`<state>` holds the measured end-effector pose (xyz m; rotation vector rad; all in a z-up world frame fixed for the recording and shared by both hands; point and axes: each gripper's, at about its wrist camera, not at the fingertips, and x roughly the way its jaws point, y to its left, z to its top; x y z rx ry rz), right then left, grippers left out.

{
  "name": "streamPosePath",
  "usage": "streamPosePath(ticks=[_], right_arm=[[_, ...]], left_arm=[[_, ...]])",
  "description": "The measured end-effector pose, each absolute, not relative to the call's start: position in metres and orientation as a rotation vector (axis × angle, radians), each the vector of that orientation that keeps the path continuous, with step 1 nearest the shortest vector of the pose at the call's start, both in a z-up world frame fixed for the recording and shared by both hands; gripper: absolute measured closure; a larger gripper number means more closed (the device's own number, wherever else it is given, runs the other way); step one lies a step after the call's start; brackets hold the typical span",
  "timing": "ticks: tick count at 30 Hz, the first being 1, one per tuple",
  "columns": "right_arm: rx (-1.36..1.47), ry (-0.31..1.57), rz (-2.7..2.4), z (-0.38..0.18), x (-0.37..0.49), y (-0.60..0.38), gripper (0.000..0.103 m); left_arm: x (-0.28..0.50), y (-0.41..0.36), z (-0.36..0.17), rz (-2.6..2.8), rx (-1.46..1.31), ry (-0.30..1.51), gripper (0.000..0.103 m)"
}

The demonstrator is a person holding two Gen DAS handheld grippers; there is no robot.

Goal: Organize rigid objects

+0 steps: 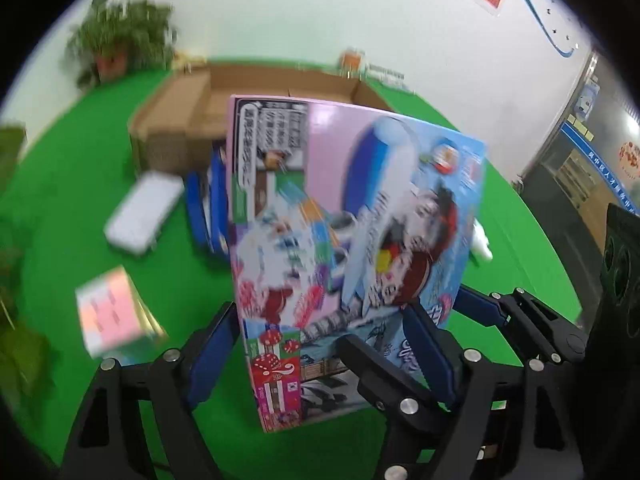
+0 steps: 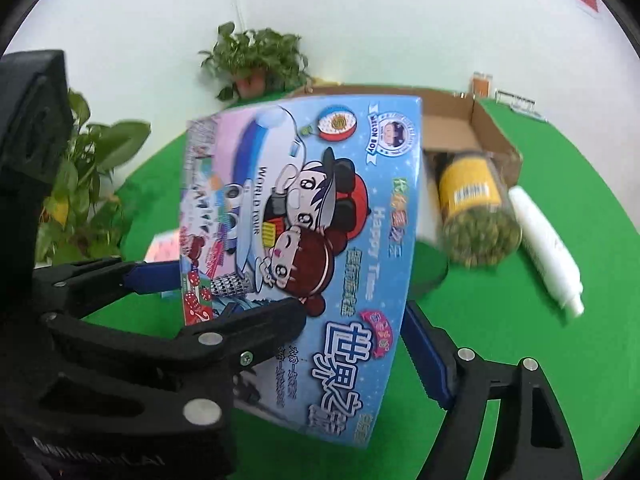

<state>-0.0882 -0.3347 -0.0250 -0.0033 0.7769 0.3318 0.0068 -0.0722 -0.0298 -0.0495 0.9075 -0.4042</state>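
Observation:
A flat colourful board-game box [image 1: 344, 248] with cartoon children and a plane on it is held upright above the green table. Both grippers grasp it: my left gripper [image 1: 320, 344] is shut on its lower left part, my right gripper [image 2: 352, 328] is shut on its lower right part. The box also fills the right wrist view [image 2: 312, 240]. An open cardboard carton [image 1: 248, 96] stands behind it on the table, also seen in the right wrist view [image 2: 476, 128].
On the green table lie a white flat case [image 1: 140, 212], a pink box [image 1: 112, 312], blue-edged items [image 1: 208, 208], a jar of green snacks [image 2: 476, 212] and a white tube [image 2: 548, 256]. Potted plants [image 2: 256, 60] stand at the back.

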Motion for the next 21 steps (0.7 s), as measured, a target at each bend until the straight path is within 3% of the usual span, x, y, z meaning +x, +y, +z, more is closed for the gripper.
streamPosePath(ticks=[21], right_arm=[[0.021,0.604,0.32,0.07,0.083,-0.309,0.028]], left_arm=[[0.146,-0.06,0.041,-0.385,-0.076,0.74,0.02]])
